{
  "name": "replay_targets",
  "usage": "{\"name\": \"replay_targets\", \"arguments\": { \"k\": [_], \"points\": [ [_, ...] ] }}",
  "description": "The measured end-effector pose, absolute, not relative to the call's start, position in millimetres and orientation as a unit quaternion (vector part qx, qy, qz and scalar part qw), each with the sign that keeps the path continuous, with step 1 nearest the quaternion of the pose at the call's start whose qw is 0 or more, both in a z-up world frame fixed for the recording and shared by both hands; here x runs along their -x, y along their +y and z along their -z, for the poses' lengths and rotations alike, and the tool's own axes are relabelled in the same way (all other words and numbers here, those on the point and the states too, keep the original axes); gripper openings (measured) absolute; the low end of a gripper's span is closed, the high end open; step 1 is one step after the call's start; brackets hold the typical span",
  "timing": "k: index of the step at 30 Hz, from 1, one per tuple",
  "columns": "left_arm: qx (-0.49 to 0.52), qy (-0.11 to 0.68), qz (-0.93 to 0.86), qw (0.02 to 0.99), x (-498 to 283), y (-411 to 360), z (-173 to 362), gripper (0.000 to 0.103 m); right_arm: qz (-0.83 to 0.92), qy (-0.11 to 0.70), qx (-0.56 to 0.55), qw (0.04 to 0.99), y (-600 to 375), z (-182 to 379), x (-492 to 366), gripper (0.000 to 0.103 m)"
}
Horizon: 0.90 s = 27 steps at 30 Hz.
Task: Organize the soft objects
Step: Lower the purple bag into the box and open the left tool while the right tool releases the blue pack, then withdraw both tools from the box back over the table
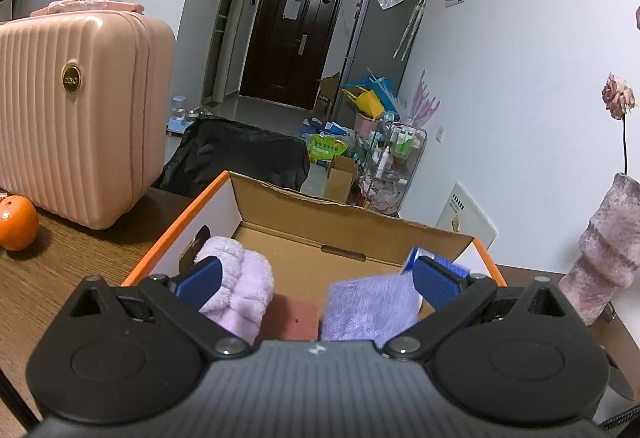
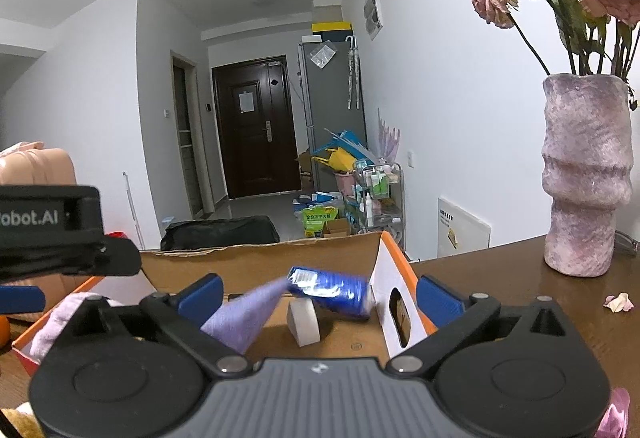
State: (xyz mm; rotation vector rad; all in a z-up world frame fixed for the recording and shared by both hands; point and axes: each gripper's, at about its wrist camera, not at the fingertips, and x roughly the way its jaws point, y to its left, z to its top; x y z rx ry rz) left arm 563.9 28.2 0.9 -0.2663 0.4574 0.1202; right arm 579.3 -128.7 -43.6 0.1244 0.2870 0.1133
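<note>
A cardboard box with an orange rim (image 1: 188,214) stands open on the wooden table. Inside lie a fluffy lilac towel (image 1: 240,286) at the left, a lavender cloth (image 1: 368,310) toward the right, a reddish block (image 1: 292,318) between them and a blue packet (image 1: 416,258) at the right wall. My left gripper (image 1: 318,278) hangs open over the box, with no pad pressing on anything. My right gripper (image 2: 320,298) is open too and straddles the box's right wall (image 2: 388,286). Ahead of it are the blurred lavender cloth (image 2: 244,318), the blue packet (image 2: 332,288) and a white block (image 2: 304,322).
A pink ribbed suitcase (image 1: 80,118) and an orange (image 1: 16,222) stand left of the box. A mauve vase (image 2: 584,174) with dried roses stands at the right, a fallen petal (image 2: 618,302) near it. The left gripper's housing (image 2: 48,222) fills the right wrist view's left side.
</note>
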Motion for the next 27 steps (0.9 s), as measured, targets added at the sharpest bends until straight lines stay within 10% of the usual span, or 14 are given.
{"name": "replay_targets", "arguments": {
  "k": [27],
  "points": [
    [0.087,0.2,-0.117,0.969,-494.1,62.1,10.4,0.103,-0.061,0.124,-0.021,0.99,-134.9,45.1,-518.4,0.103]
  ]
}}
